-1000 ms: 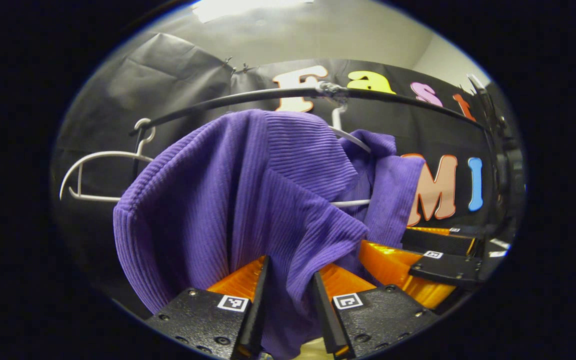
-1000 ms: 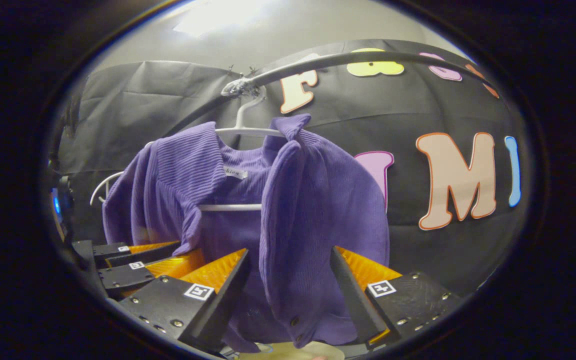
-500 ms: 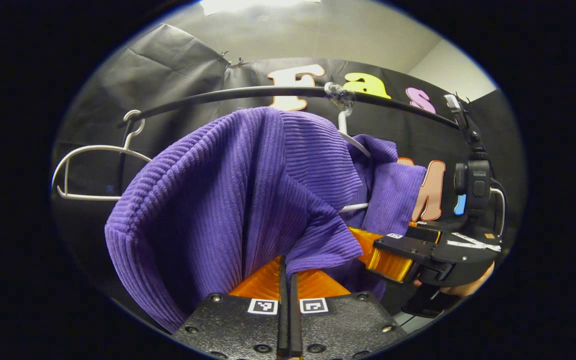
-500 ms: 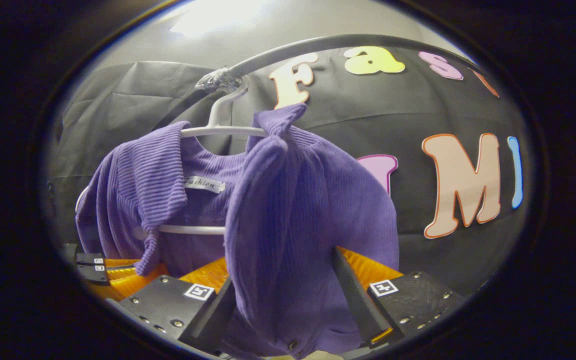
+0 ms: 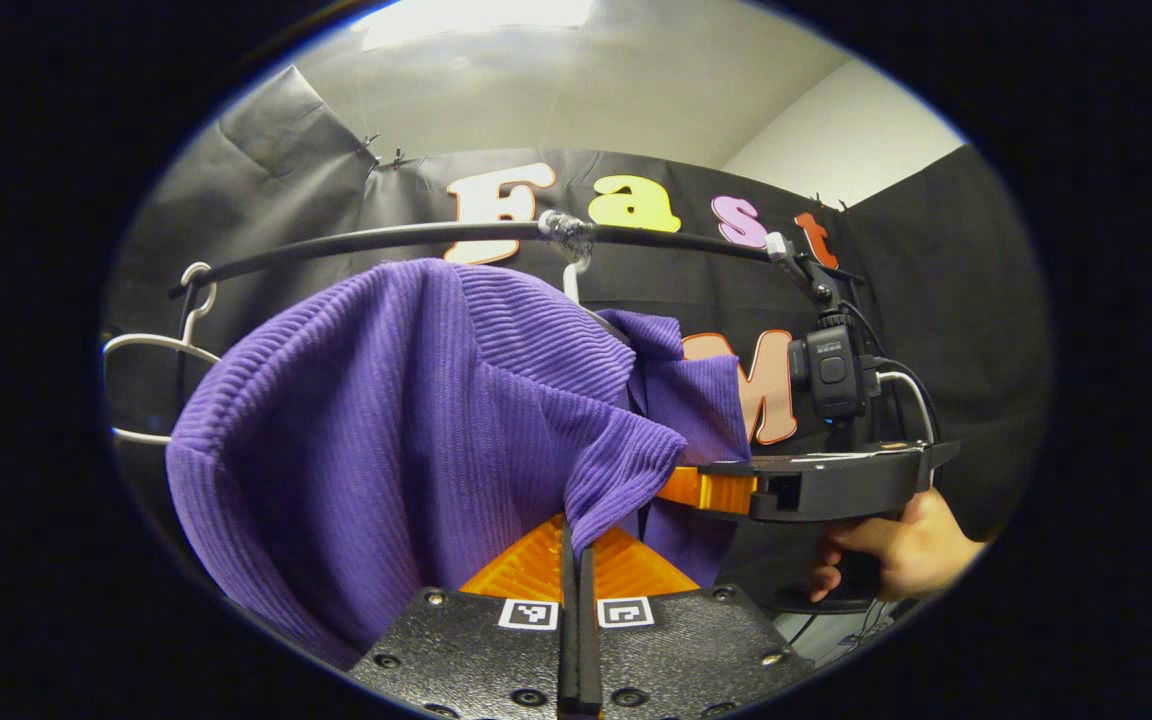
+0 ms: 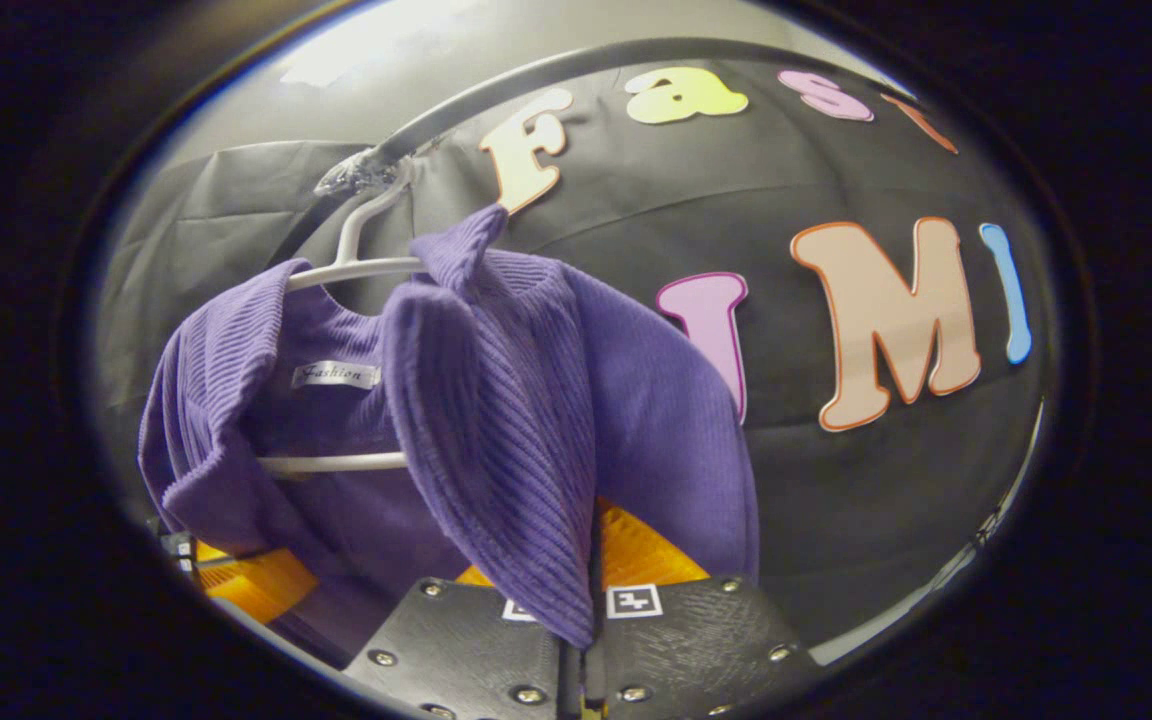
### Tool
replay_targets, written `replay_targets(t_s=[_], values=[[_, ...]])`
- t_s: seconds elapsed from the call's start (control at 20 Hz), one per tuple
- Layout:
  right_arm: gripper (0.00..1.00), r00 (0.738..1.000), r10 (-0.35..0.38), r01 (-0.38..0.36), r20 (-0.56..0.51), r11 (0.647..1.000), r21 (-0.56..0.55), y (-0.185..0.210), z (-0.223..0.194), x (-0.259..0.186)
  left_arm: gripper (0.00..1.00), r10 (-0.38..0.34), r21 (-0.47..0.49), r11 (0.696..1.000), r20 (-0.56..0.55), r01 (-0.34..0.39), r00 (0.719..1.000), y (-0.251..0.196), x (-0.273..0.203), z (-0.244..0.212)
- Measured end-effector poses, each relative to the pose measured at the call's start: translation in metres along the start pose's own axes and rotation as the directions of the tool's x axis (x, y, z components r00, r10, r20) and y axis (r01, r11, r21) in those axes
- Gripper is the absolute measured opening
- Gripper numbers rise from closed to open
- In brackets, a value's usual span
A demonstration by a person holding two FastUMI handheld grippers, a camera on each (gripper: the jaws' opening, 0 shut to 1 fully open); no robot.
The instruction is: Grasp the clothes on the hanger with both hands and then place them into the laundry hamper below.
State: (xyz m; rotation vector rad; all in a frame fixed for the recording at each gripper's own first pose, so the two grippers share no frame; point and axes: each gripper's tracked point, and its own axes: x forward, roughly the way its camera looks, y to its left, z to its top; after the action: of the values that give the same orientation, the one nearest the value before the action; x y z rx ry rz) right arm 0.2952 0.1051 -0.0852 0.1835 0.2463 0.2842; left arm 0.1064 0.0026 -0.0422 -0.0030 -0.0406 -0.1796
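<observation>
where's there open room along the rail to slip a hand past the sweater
Free stretch: the rail between the empty white hanger and the taped hook. Crowded lower down: the purple sweater fills the middle, pinched by the left gripper and right gripper.

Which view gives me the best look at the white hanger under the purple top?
The right gripper view: the hanger shows its hook at the rail, one shoulder and the lower bar through the purple top. The left gripper view shows just its neck below the rail, the top covering the rest.

A dark rail (image 5: 376,237) carries a white hanger (image 6: 356,265) draped with the purple top (image 6: 496,400).
</observation>
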Motion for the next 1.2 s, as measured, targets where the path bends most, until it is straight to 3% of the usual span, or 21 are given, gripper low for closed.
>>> replay_targets(t_s=[0.15, 0.3, 0.45, 0.7, 0.8, 1.2], values=[[0.07, 1.000, -0.015, 0.016, -0.007, 0.996, 0.087, -0.011, 0.004, -0.011, 0.00, -0.105, -0.076, 0.991, 0.033, 0.107, 0.994, -0.014, -0.021, 0.021], [0.07, 0.999, -0.048, 0.047, 0.023, 0.999, 0.023, -0.019, 0.018, -0.025, 0.00, -0.191, -0.123, 0.972, 0.064, 0.198, 0.980, -0.018, -0.050, 0.050], [0.07, 0.994, -0.091, 0.093, 0.058, 0.995, -0.029, -0.025, 0.032, -0.037, 0.01, -0.227, -0.151, 0.959, 0.097, 0.240, 0.969, -0.011, -0.075, 0.075], [0.07, 0.971, -0.195, 0.211, 0.135, 0.971, -0.114, -0.046, 0.063, -0.050, 0.00, -0.194, -0.168, 0.959, 0.204, 0.229, 0.960, 0.030, -0.122, 0.125], [0.07, 0.964, -0.208, 0.231, 0.168, 0.965, -0.128, -0.050, 0.074, -0.049, 0.00, -0.149, -0.152, 0.970, 0.234, 0.188, 0.961, 0.056, -0.134, 0.138], [0.07, 0.945, -0.242, 0.285, 0.220, 0.940, -0.189, -0.072, 0.090, -0.031, 0.00, -0.008, -0.067, 0.997, 0.228, 0.024, 0.974, 0.126, -0.116, 0.143]])
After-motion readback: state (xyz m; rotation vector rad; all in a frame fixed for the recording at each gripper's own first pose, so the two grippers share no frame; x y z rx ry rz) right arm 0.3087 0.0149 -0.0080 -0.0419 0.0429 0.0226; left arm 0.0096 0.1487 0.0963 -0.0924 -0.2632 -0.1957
